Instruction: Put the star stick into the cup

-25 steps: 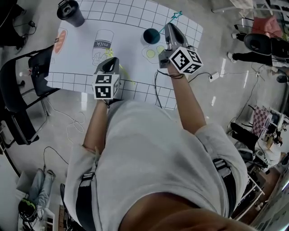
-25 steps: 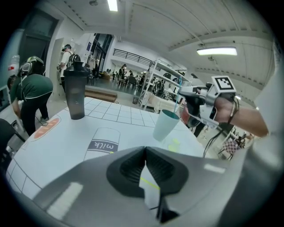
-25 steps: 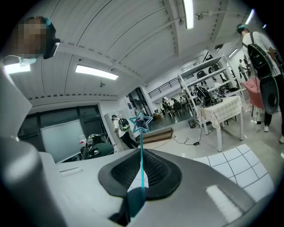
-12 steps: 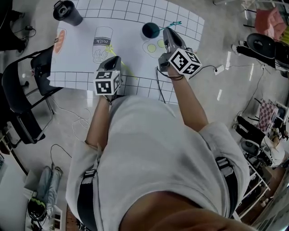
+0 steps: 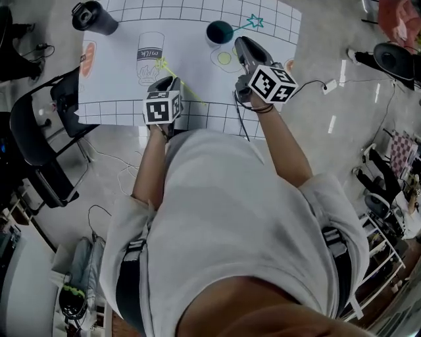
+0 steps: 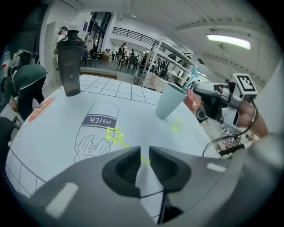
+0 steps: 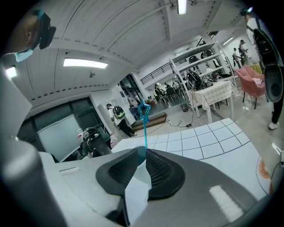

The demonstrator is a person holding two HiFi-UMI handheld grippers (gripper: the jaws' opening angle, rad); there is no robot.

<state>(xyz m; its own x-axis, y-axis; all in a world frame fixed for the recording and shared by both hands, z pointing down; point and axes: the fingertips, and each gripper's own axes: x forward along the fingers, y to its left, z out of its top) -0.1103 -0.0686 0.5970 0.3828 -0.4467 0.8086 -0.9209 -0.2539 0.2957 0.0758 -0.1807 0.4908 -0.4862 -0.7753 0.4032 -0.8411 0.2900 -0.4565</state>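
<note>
Dark tumbler point(image 5: 92, 14) stands at the far left of the white mat point(image 5: 118, 72), well apart from the action. Next right is a printed milk bottle drawing point(image 6: 98, 128), and the yellow star stick point(image 6: 120, 139) lies flat on the mat with its star end on the drawing's right edge. The left gripper point(image 6: 144, 150) sits over the shaft with its jaws a little apart, not yet pinching; the shaft runs into the gap.

Further right, toward the far edge, the teal cup point(image 6: 170, 102) already has a blue star stick point(image 7: 144, 122) leaning out of it. The right gripper point(image 7: 143, 153) is just right of the cup. Its jaws have just been opening, and the blue shaft lines up with the gap, likely let go.

The yellow stick looks thin, light and probably a bit bendy. Lying flat, it is hard to pinch and may swivel in the pads. Best hold: mid-shaft, clear of the star, with a gentle squeeze.
</note>
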